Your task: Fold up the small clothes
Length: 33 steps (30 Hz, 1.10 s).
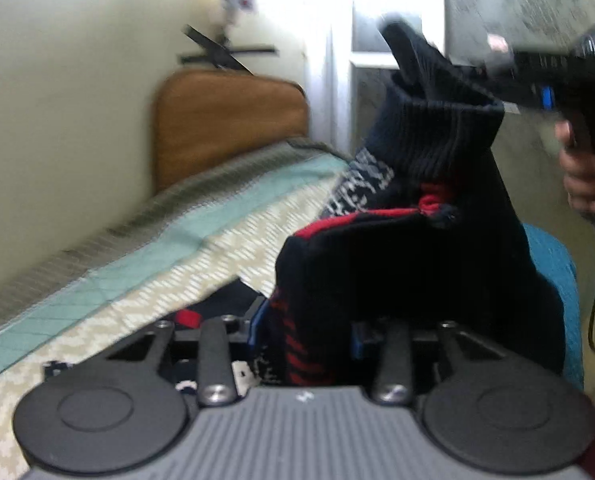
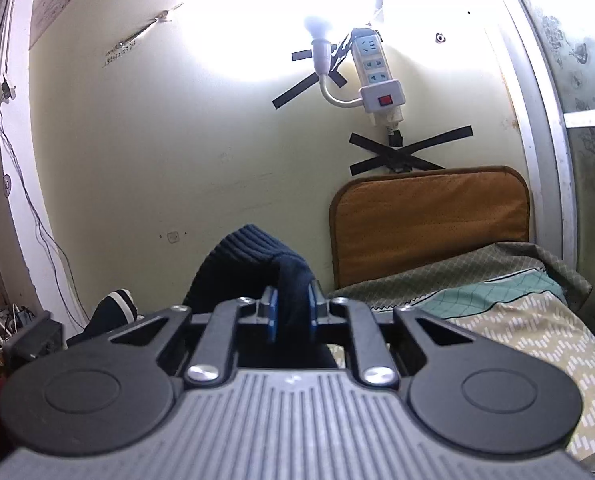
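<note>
A pale yellow wall (image 2: 177, 160) backs a brown headboard (image 2: 429, 224) beside a frosted window (image 2: 577, 60).

A bare bulb (image 2: 312, 26) on the wall throws a hard white glare that washes out the wall (image 2: 137, 160) around it in both views, and no detail survives inside the bloom. Away from it the wall fades to a dull yellow-green. The left wrist view is smeared with motion blur: the sock (image 1: 429, 184), the bedspread (image 1: 177, 264) and the hand (image 1: 585, 172) at the right edge are all soft. The right wrist view is sharper. Both are fisheye, so the frosted window frame (image 2: 553, 160) bows and corners go dark. Dark knit shows little texture.
</note>
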Each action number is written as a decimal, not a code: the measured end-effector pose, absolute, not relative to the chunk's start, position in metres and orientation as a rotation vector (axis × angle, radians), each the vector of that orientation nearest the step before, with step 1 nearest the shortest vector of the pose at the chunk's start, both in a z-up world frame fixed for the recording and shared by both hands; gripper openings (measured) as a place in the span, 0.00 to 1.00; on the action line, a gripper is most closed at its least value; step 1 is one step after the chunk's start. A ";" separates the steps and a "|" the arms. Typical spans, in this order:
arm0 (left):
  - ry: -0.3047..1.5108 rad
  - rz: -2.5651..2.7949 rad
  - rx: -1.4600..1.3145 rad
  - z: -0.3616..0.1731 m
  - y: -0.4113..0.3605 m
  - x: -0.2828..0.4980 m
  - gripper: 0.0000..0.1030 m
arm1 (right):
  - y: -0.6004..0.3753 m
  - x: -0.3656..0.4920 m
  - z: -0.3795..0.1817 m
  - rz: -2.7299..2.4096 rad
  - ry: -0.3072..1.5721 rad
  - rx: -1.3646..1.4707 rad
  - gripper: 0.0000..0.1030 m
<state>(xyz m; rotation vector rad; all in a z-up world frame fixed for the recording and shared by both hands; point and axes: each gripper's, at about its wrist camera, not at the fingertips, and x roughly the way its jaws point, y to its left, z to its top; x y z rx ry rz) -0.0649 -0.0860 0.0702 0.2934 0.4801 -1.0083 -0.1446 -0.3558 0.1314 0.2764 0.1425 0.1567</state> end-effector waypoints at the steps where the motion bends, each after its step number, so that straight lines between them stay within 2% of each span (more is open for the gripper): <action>1: 0.463 -0.992 0.266 0.075 -0.079 -0.066 0.35 | -0.357 -0.144 0.131 0.157 0.140 0.281 0.16; 7: 0.351 -0.877 0.095 0.103 -0.027 -0.083 0.18 | -0.350 -0.142 0.135 0.151 0.118 0.286 0.14; 11: 0.247 -0.776 0.035 0.137 0.000 -0.097 0.17 | -0.335 -0.144 0.154 0.193 0.068 0.254 0.14; 15: 0.108 -0.694 0.021 0.184 0.020 -0.121 0.17 | -0.307 -0.158 0.191 0.215 -0.058 0.146 0.13; 22: -0.246 -0.525 0.069 0.268 0.035 -0.214 0.16 | -0.275 -0.197 0.255 0.229 -0.312 0.048 0.13; 29: -0.528 -0.321 0.179 0.312 0.014 -0.287 0.16 | -0.266 -0.224 0.309 0.254 -0.471 0.010 0.13; 33: -0.593 -0.256 0.174 0.335 0.007 -0.300 0.16 | -0.259 -0.227 0.343 0.240 -0.515 -0.058 0.13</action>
